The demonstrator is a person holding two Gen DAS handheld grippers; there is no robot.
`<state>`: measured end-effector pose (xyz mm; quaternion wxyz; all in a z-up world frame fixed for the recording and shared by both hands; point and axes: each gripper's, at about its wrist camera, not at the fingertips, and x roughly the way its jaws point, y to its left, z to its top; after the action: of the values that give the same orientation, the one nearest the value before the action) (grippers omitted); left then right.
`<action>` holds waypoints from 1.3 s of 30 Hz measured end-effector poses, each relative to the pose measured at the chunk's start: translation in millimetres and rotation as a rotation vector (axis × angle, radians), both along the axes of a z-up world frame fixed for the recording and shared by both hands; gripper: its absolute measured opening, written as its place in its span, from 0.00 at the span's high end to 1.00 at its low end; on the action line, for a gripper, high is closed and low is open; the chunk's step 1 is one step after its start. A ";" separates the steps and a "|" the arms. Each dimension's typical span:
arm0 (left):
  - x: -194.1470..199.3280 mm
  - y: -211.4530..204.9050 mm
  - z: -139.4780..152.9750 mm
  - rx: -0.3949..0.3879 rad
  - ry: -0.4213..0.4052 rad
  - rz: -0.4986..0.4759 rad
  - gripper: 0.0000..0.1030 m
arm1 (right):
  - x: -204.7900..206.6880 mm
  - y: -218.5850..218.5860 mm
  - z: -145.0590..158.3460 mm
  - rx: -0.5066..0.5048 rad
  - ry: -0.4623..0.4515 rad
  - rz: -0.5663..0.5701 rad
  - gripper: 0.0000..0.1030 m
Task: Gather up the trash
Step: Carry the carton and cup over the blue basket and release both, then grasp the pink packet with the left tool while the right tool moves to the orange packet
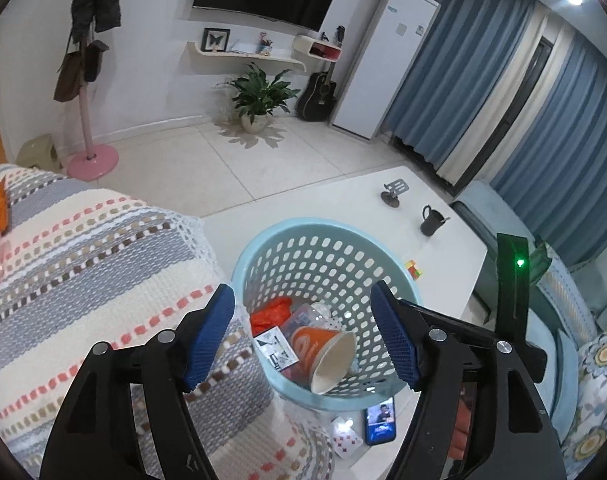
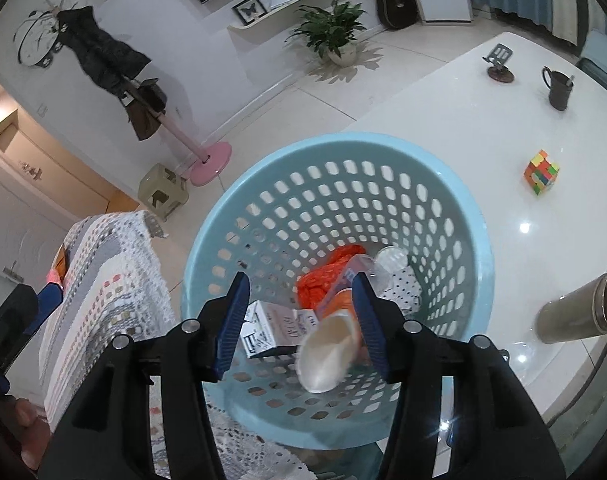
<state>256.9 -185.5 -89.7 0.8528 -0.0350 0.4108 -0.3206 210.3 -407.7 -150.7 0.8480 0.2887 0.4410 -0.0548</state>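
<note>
Since the cup [image 2: 327,354] lying at 6 o'clock in the basket [image 2: 455,208] looks light and crushable, we'd pinch its rim gently, both claws [image 1: 303,340] [image 2: 301,322] spread, holding nothing.

Each hand-held tool is built the same way. The left gripper [image 1: 303,336] has two black plastic arms that widen toward the camera, with triangular cut-outs in them and a pair of round silver screws on each side. Its fingers [image 1: 209,340] end in long blue pads with a fine ribbed or dotted grain (the texture shows best along the inner faces). The right gripper [image 2: 301,324] matches it: black arms, silver screw heads, blue textured pads [image 2: 233,324]. In the left wrist view a dark upright piece beside the right-hand arm carries a small green light [image 1: 520,263].
</note>
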 end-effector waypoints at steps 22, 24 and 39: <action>-4.1 177.6 44.7 -0.017 -0.148 0.390 0.29 | 34.8 180.1 93.3 -0.248 -0.259 0.406 0.51; 6.2 201.1 39.8 -0.003 -0.131 0.436 0.24 | 44.0 196.3 93.1 -0.244 -0.263 0.429 0.51; 92.7 212.4 -14.4 0.253 -0.026 0.438 0.20 | 106.0 249.1 101.8 -0.267 -0.213 0.522 0.52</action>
<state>349.6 27.0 -104.1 0.9046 -0.0121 0.4195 -0.0744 316.3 -158.6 -48.9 0.9053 0.0558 0.3979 0.1381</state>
